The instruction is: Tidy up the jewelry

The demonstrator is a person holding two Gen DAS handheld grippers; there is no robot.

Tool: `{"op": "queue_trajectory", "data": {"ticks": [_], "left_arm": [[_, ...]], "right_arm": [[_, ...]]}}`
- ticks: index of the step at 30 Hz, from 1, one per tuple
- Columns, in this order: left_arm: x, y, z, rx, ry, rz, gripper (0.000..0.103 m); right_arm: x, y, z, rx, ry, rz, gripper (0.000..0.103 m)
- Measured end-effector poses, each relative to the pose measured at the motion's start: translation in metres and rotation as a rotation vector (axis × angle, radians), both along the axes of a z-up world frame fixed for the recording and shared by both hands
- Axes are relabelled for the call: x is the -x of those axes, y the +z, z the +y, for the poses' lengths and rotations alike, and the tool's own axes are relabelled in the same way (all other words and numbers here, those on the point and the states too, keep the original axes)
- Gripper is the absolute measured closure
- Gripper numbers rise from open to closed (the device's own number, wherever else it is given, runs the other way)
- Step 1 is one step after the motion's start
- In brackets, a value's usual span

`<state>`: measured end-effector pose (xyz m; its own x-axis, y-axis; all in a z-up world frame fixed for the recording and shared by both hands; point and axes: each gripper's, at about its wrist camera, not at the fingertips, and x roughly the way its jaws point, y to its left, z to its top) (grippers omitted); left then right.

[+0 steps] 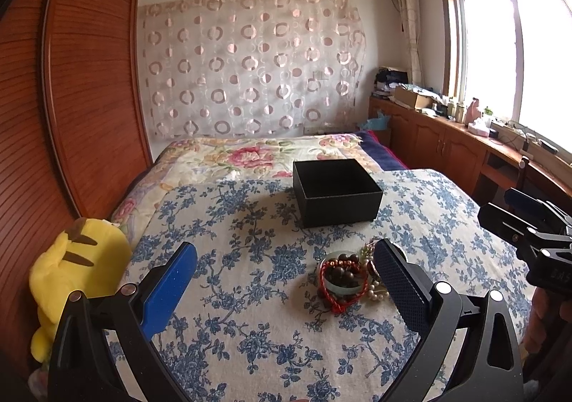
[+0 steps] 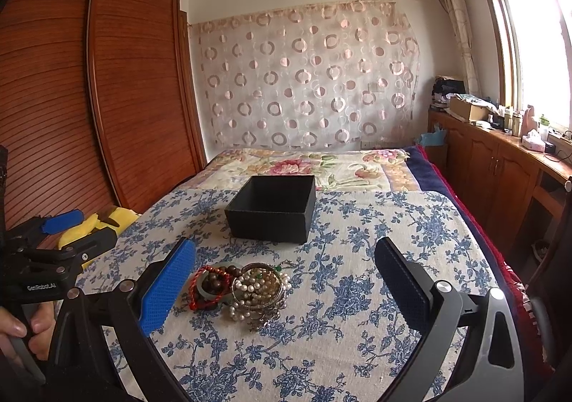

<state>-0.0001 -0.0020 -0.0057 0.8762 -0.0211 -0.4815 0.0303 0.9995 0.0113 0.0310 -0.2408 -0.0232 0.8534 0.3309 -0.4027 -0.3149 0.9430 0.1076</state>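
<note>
A pile of jewelry (image 1: pixel 348 282) lies on the blue-flowered cloth: a red cord bracelet (image 2: pixel 198 289), dark wooden beads, a jade bangle and pearl strands (image 2: pixel 255 286). An open, empty black box (image 1: pixel 336 191) stands behind the pile, also in the right wrist view (image 2: pixel 273 209). My left gripper (image 1: pixel 286 259) is open and empty, with the pile just inside its right finger. My right gripper (image 2: pixel 284 255) is open and empty, above the pile, which lies nearer its left finger. Each gripper shows at the edge of the other's view.
A yellow plush toy (image 1: pixel 71 280) sits at the bed's left edge by the wooden wardrobe (image 1: pixel 71 80). A floral quilt (image 1: pixel 250 155) covers the far bed. A wooden cabinet (image 2: pixel 500 166) with clutter runs under the window at right.
</note>
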Motion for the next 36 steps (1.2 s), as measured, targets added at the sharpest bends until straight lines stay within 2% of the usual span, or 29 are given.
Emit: {"op": "queue_trajectory", "data": {"ticks": [8, 13, 15, 19, 24, 27, 32, 34, 36], "left_arm": [[-0.017, -0.019, 0.006, 0.007, -0.032, 0.073, 0.007], [-0.028, -0.033, 0.007, 0.004, -0.05, 0.123, 0.007], [-0.03, -0.038, 0.005, -0.005, -0.059, 0.135, 0.007], [-0.036, -0.048, 0.003, 0.002, -0.079, 0.172, 0.007], [-0.044, -0.062, 0.003, 0.01, -0.1, 0.221, 0.007], [-0.049, -0.071, 0.004, 0.032, -0.12, 0.248, 0.007], [-0.053, -0.077, 0.0, 0.069, -0.166, 0.268, 0.007], [-0.054, -0.08, -0.003, 0.075, -0.189, 0.274, 0.013], [-0.058, -0.083, -0.006, 0.078, -0.203, 0.29, 0.028]], "right_arm": [[-0.017, -0.012, 0.004, 0.042, 0.05, 0.019, 0.003], [-0.033, -0.026, 0.015, 0.097, 0.12, 0.047, 0.019], [-0.041, -0.033, 0.023, 0.138, 0.141, 0.058, 0.03], [-0.06, -0.049, 0.032, 0.183, 0.192, 0.12, 0.043], [-0.073, -0.067, 0.038, 0.189, 0.242, 0.2, 0.067], [-0.082, -0.076, 0.039, 0.164, 0.268, 0.262, 0.074], [-0.09, -0.082, 0.041, 0.162, 0.285, 0.298, 0.075], [-0.091, -0.083, 0.04, 0.159, 0.279, 0.301, 0.075], [-0.095, -0.084, 0.037, 0.165, 0.255, 0.302, 0.075]]}}
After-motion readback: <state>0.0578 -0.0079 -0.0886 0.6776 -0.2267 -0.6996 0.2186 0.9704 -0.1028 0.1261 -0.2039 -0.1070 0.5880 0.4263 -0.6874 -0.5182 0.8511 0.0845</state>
